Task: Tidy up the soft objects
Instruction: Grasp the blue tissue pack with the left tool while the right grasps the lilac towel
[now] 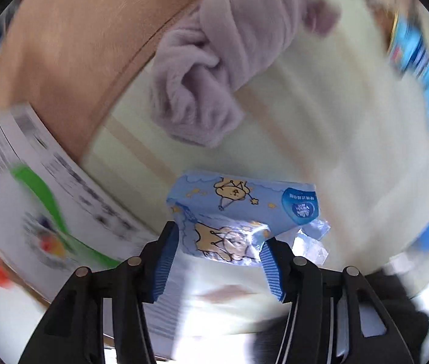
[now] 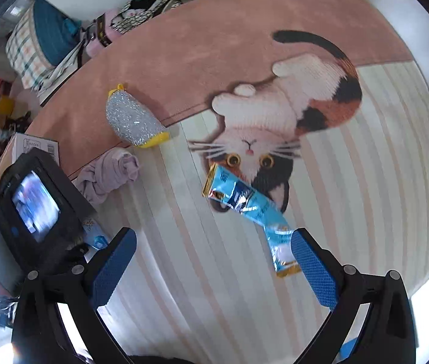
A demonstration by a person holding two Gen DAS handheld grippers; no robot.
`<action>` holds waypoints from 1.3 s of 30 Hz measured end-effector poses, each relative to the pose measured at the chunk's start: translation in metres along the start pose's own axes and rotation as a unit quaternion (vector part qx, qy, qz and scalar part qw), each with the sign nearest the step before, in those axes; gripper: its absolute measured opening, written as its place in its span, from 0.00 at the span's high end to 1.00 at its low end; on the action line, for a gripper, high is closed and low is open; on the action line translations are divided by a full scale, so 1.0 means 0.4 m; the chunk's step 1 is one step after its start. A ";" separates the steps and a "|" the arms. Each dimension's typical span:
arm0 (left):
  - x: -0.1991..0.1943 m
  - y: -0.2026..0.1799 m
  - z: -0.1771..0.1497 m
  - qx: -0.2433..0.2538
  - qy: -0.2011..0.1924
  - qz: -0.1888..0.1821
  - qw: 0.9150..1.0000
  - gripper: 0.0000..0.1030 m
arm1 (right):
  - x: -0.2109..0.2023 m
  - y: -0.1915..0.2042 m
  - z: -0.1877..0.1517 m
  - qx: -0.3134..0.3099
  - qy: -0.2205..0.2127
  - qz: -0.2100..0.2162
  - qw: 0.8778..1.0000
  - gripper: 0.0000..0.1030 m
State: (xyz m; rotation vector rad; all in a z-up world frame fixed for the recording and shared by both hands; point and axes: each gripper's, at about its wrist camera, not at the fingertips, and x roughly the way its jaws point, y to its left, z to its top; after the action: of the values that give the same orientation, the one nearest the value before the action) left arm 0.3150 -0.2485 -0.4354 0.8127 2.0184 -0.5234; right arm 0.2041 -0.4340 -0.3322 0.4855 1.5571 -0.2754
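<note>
Left wrist view: left tool (image 1: 219, 242) has its ribbed blue pads closed on the crinkled end of a small light-blue plastic tissue pack printed with cartoon bears (image 1: 241, 209); the pack sticks out forward, above the striped cream-and-pink rug with a calico cat picture (image 1: 320, 139). Background smeared by motion blur, so the pack looks in transit, judged mid-carry. Beyond it, a bunched lilac fleece cloth (image 1: 208, 82), soft and ropey in its folds. At left, a white printed cardboard box with a green band (image 1: 47, 194), print unreadable

Right wrist view: right tool (image 2: 214, 261) spread wide, holding nothing. A long glossy blue foil sachet with gold ends (image 2: 247, 206) lies flat on the rug, its near end just beside the right-hand pad; contact not clear. Further off, a silver glitter pouch with yellow ends (image 2: 134, 121), domed and stiff-looking

Step in hand: relocating the tissue pack. Next likely calls for setting it down with the other soft things, then closing the free tool across the sachet; foil is slick and thin, so a grip at mid-length seems wiser
</note>
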 end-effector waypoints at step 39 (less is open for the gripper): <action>0.089 -0.086 -0.166 -0.003 -0.044 0.005 0.999 0.53 | 0.088 0.284 0.104 -0.414 0.042 -0.066 0.907 0.02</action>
State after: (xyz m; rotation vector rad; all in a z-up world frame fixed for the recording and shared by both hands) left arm 0.2378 -0.2185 -0.4284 0.7826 1.9338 -0.5391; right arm 0.2940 -0.3489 -0.3554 -0.2833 1.6285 0.3161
